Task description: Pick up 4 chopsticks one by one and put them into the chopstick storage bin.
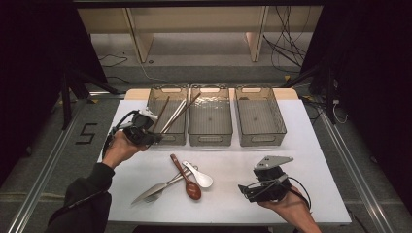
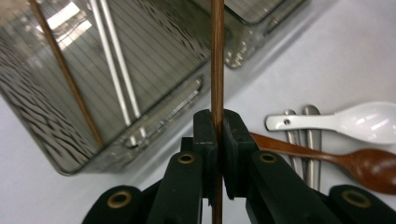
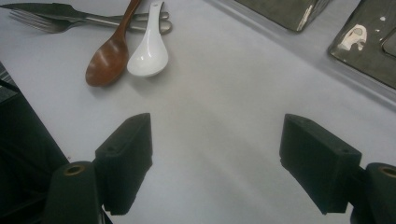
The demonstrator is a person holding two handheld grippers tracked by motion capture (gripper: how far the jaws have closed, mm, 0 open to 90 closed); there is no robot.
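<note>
While the white tabletop (image 1: 311, 145) is the biggest thing going, the action is at the back of it, where three clear ribbed plastic bins sit in a row. The left bin (image 1: 167, 136) already has a brown wooden chopstick (image 1: 162, 112) and a pair of metal chopsticks (image 1: 174, 116) leaning in it; the middle bin (image 1: 210, 138) and right bin (image 1: 261, 138) look empty. The left gripper (image 1: 151, 137) sits at the left bin's near corner, clamped tight on a thin brown wooden chopstick (image 2: 217, 60) that slants up across the bins. Looks like the job is dropping it in with its mate.

The right gripper (image 1: 250, 190) hangs near the front right of the tabletop, jaws wide apart, holding nothing.

If I were doing it: bring the stick's far end over the left bin, not the middle one, since it's angled that way now. Lower it until it leans on the wall, then let go, so it doesn't bounce out.

Still loose on the tabletop: metal knife (image 1: 153, 192), metal fork (image 1: 170, 185), brown wooden spoon (image 1: 188, 183), white ceramic soup spoon (image 1: 199, 175).
</note>
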